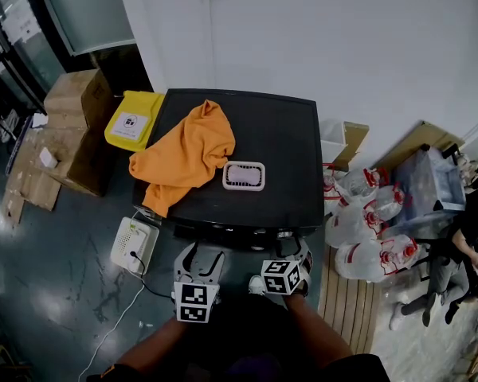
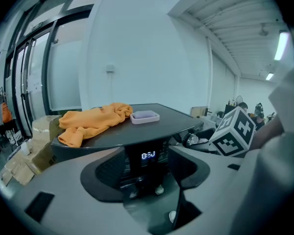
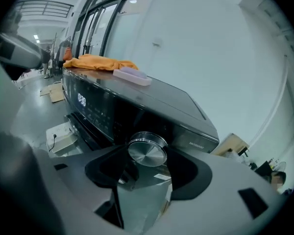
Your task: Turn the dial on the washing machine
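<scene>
The black washing machine (image 1: 279,157) stands in front of me. Its round silver dial (image 3: 147,150) sits on the front panel, right of the lit display (image 3: 81,99). My right gripper (image 3: 148,157) is around the dial, its dark pads (image 3: 186,173) against the rim on both sides. In the head view, the right gripper (image 1: 291,253) is pressed up to the machine's front edge. My left gripper (image 2: 147,173) is open with nothing between its jaws, facing the display (image 2: 148,155). In the head view, the left gripper (image 1: 197,270) hangs just short of the front panel.
An orange cloth (image 1: 183,153) and a small pink tray (image 1: 244,176) lie on the machine's top. A white box (image 1: 134,243) with a cable sits on the floor at the left. Cardboard boxes (image 1: 72,126) and a yellow bag (image 1: 133,119) stand beyond. Plastic bags (image 1: 358,229) crowd the right.
</scene>
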